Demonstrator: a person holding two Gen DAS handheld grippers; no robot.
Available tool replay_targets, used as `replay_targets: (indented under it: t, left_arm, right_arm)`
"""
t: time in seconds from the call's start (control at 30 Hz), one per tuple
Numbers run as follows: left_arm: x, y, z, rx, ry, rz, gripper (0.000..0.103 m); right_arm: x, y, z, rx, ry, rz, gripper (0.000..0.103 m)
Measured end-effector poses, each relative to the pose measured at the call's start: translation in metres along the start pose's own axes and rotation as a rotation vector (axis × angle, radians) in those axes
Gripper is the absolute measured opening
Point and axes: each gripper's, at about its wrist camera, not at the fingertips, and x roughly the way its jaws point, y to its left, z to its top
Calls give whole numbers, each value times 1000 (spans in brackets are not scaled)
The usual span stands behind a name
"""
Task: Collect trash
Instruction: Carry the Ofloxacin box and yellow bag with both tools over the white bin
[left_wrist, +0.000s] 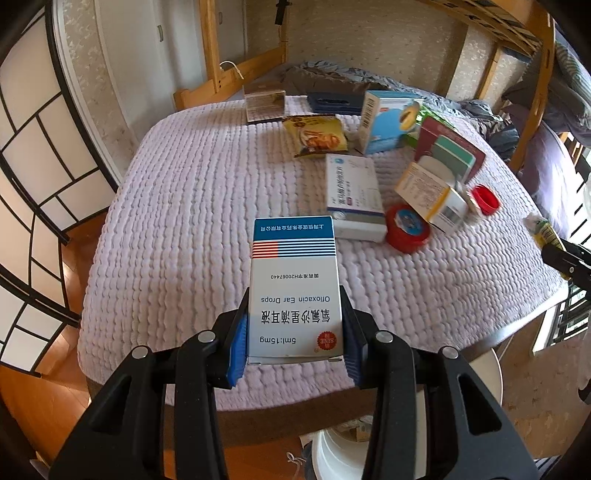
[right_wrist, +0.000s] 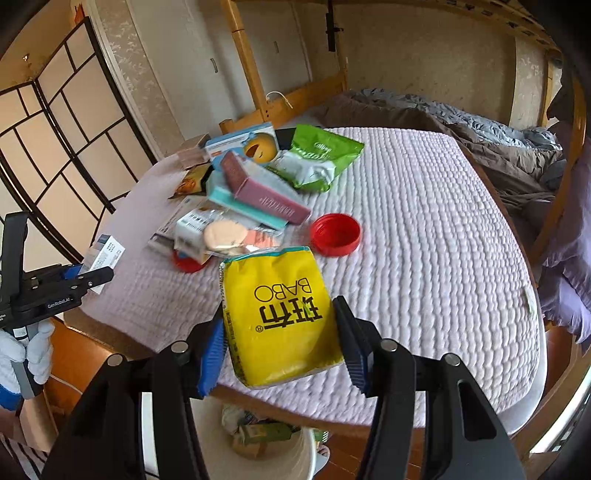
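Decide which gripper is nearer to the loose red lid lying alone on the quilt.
Right. The right gripper, holding the yellow packet, hangs just before the red lid; the left gripper is far beyond the pile.

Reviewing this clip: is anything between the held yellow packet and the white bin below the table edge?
Nothing visible. The right gripper holds the yellow packet over the table's near edge, and the white bin below is open-topped, with trash already inside.

table (left_wrist: 184, 206): quilted lilac cover | folding screen (left_wrist: 33, 155): left | bunk frame (right_wrist: 247, 62): wooden | bedding (right_wrist: 491, 136): rumpled grey-brown
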Motion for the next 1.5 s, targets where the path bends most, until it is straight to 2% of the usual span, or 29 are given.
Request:
replay_targets:
  t: [0.63, 1.5]
  left_arm:
    - [-27, -28, -31, 48, -1, -69, 44]
    - [-31, -68, -87, 139, 105, -136, 44]
  right_arm:
    - [-25, 35, -41, -37, 26, 55, 54]
    - [-23, 58, -92, -84, 142, 115, 54]
